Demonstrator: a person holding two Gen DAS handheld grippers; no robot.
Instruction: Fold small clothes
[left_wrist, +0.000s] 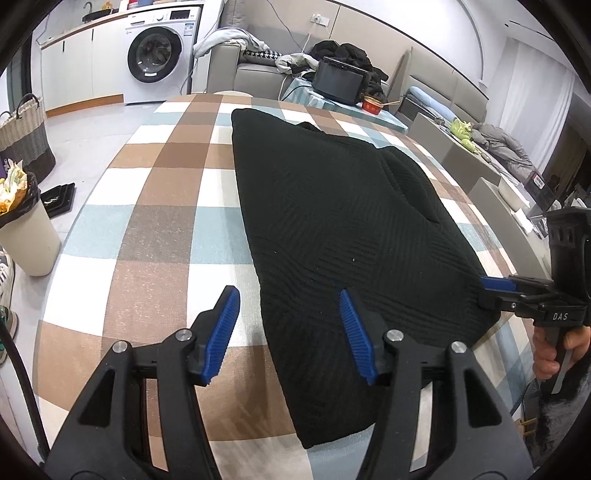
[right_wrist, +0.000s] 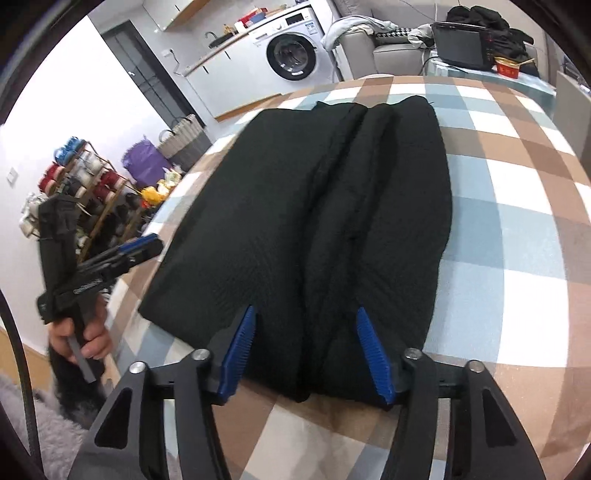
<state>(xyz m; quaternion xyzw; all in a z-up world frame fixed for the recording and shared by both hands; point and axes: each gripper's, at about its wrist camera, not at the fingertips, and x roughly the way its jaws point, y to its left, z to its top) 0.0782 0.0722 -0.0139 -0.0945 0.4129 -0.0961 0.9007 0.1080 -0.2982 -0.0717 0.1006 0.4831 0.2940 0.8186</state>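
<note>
Folded black ribbed knit garment (left_wrist: 332, 221) lies on the checked-cloth desk (left_wrist: 166, 206); left claw (left_wrist: 288, 332) and right claw (right_wrist: 306, 350) both released over its near edge.

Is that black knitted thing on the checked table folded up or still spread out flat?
Folded. The black knitted garment lies as a narrow long bundle with both sides turned inward, meeting along a middle seam. No sleeves stick out.

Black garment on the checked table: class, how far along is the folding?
Done: the black garment lies flat on the table, both sides folded in to a centre seam. In hand: nothing; left tool and right tool are open. Left: probably folding it crosswise.
</note>
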